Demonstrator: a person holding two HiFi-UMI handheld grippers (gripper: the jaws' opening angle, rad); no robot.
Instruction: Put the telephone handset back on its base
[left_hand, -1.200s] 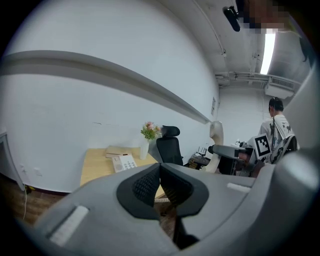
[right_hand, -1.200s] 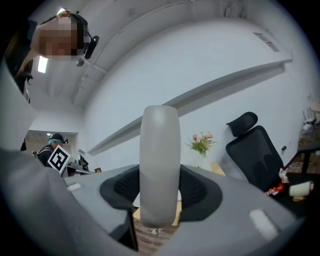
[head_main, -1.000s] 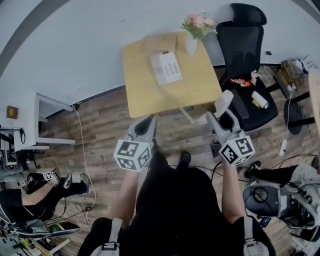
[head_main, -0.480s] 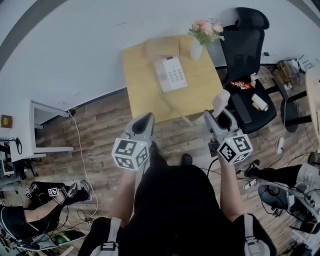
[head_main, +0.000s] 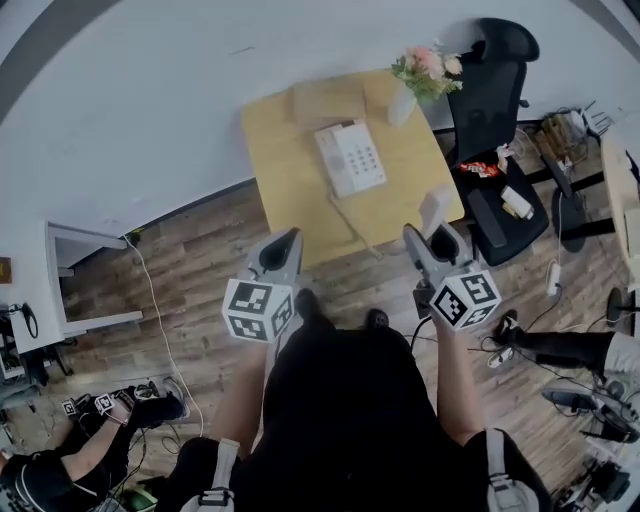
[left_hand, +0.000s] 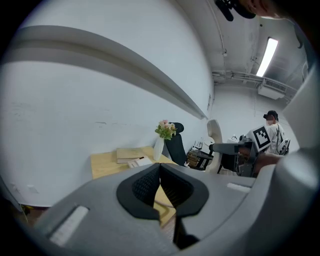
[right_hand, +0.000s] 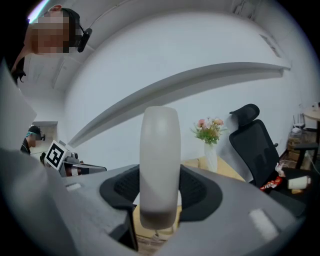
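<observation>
While we stand on the floor short of the furniture, we enter the following, largest first.

- Table (head_main: 290, 190): light wood, set against the wall, ahead of us.
- Office chair (head_main: 492, 95): black, just beside the table's right edge.
- Telephone base (head_main: 352, 158): white, keypad up, near the table's middle. Its cradle appears vacant, though it is too small here to be sure.
- Left gripper (head_main: 285, 240): pads pressed together, nothing between them.
- Right gripper (head_main: 432, 232): jaws clamped on the handset.
- Handset (right_hand: 160, 165): pale, held upright off the table's near right corner, well apart from the base.
- Cord (head_main: 350, 220): thin, trailing from the base over the table's front edge.

Handling note (our judgement): carry the handset forward and left over the base, turn it to lie along the cradle, and lower it flat. Keep the cord from snagging the edge, and release only once it is seated.
</observation>
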